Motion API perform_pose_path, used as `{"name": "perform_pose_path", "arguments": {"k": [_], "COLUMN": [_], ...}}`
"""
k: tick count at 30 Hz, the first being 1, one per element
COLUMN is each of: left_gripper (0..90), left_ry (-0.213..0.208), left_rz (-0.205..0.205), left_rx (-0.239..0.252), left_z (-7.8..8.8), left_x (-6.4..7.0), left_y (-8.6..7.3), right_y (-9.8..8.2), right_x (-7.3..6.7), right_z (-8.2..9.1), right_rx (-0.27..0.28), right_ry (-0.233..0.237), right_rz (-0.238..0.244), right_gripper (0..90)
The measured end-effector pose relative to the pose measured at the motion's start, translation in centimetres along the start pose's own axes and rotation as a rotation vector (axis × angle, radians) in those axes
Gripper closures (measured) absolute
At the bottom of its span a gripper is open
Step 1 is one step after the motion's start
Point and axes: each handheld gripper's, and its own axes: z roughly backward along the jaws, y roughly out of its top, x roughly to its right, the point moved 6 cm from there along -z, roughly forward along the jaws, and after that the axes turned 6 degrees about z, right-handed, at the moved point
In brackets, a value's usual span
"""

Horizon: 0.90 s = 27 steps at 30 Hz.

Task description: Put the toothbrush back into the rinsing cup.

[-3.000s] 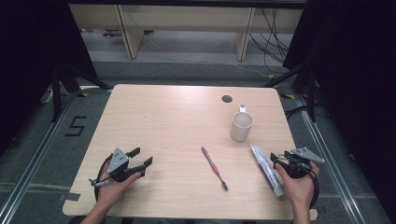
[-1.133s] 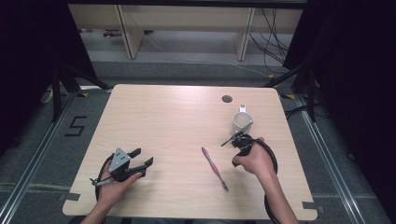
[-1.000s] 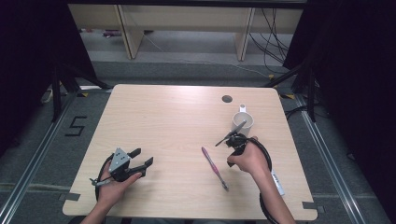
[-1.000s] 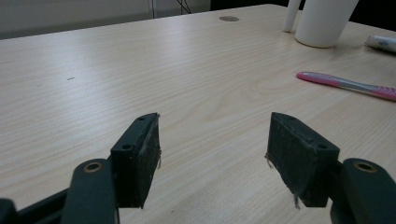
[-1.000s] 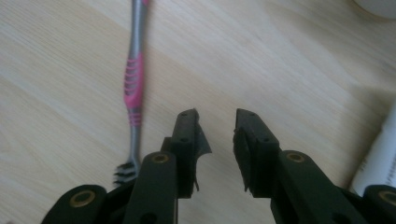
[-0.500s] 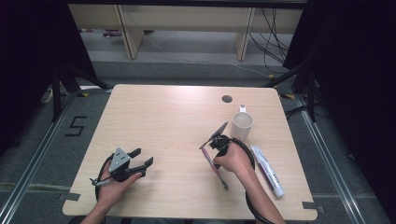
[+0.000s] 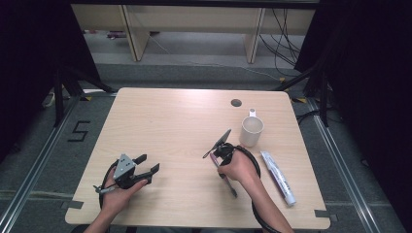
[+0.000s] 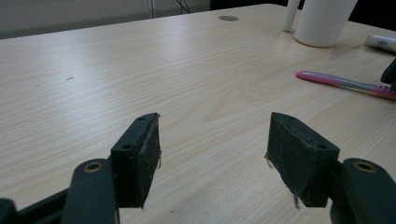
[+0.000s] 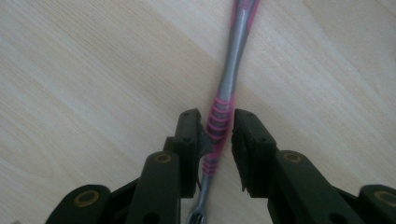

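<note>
A pink and grey toothbrush [image 7: 232,189] lies flat on the wooden table [image 7: 170,121], right of centre. My right gripper [image 7: 216,156] points down over its upper end. In the right gripper view the ribbed pink grip of the toothbrush [image 9: 219,119] lies between the jaws of the right gripper [image 9: 215,116]. They stand close on either side, with a sliver of wood showing by the right pad, so the gripper is open. My left gripper [image 7: 148,163] rests near the front left, open and with nothing in it [image 8: 212,135]. The toothbrush [image 8: 343,83] lies off to its right.
A white mug [image 7: 251,131] stands upright just right of my right hand. A white toothpaste tube [image 7: 278,177] lies near the table's right edge. A round cable hole [image 7: 236,103] sits at the back. Shelving and cables lie on the floor beyond the table.
My right hand left the toothpaste tube at the right edge, swung left past the mug and came down over the toothbrush. The left gripper has not moved.
</note>
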Motion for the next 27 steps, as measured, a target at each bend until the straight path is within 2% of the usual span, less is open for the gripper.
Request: {"name": "perform_pose_path", "arguments": {"k": [3,9,10,11,12,13,16,17,18,21,22,23,24,25,26,27], "left_gripper": [34.2,34.2,34.2,34.2,34.2,34.2,34.2,34.2,34.3,35.2,35.2,36.0,36.1,36.5,37.1,37.1], "left_ry": [-0.001,-0.002,-0.002,-0.002,-0.002,-0.002,-0.003,-0.003,-0.01,-0.017,-0.025,-0.034,-0.04,-0.04,-0.074,-0.074], "left_rz": [0.001,0.001,0.001,0.001,0.001,0.002,0.002,0.003,0.003,0.0,-0.002,-0.001,0.007,0.007,0.009,0.009], "left_rx": [0.001,0.0,0.0,0.0,0.0,0.0,0.0,0.002,0.001,-0.005,-0.01,-0.027,-0.039,-0.039,-0.045,-0.045], "left_z": [0.0,0.0,0.0,0.0,0.0,0.0,0.0,0.0,0.0,0.0,0.1,0.1,0.1,0.1,0.1,0.1], "left_x": [0.0,0.0,0.0,0.0,0.0,0.0,0.0,0.0,0.1,0.1,0.2,0.5,0.7,0.7,1.2,1.2], "left_y": [0.0,0.0,0.0,0.0,0.0,0.0,0.0,0.0,0.0,0.0,-0.1,-0.2,-0.3,-0.3,-0.1,-0.1], "right_y": [0.0,-0.1,-0.1,0.0,0.0,-0.1,-0.1,-0.1,-0.2,-0.4,-0.4,-0.8,-0.8,-0.8,-1.0,-1.0], "right_x": [-0.1,0.1,-0.2,0.1,0.0,-0.2,-0.2,0.0,0.4,0.4,0.5,0.5,0.8,0.8,1.2,1.2], "right_z": [-0.2,-0.8,-0.8,-1.0,-1.1,-1.1,-1.1,-1.1,-1.0,-0.9,-0.9,-0.5,-0.3,-0.3,0.0,0.0], "right_rx": [-0.016,-0.031,-0.048,-0.038,-0.041,-0.06,-0.056,-0.056,-0.045,-0.052,-0.039,-0.041,-0.026,-0.026,0.005,0.005], "right_ry": [-0.008,-0.022,-0.022,-0.03,-0.026,-0.027,-0.018,-0.018,-0.014,-0.002,0.022,0.041,0.035,0.035,0.035,0.035], "right_rz": [-0.02,0.012,-0.032,0.006,0.012,-0.026,-0.022,-0.007,0.05,0.052,0.076,0.076,0.117,0.117,0.202,0.202], "right_gripper": [72.0,72.9,73.3,74.0,75.1,75.8,78.2,78.5,78.9,79.0,79.0,79.0,79.0,79.0,79.1,79.1]}}
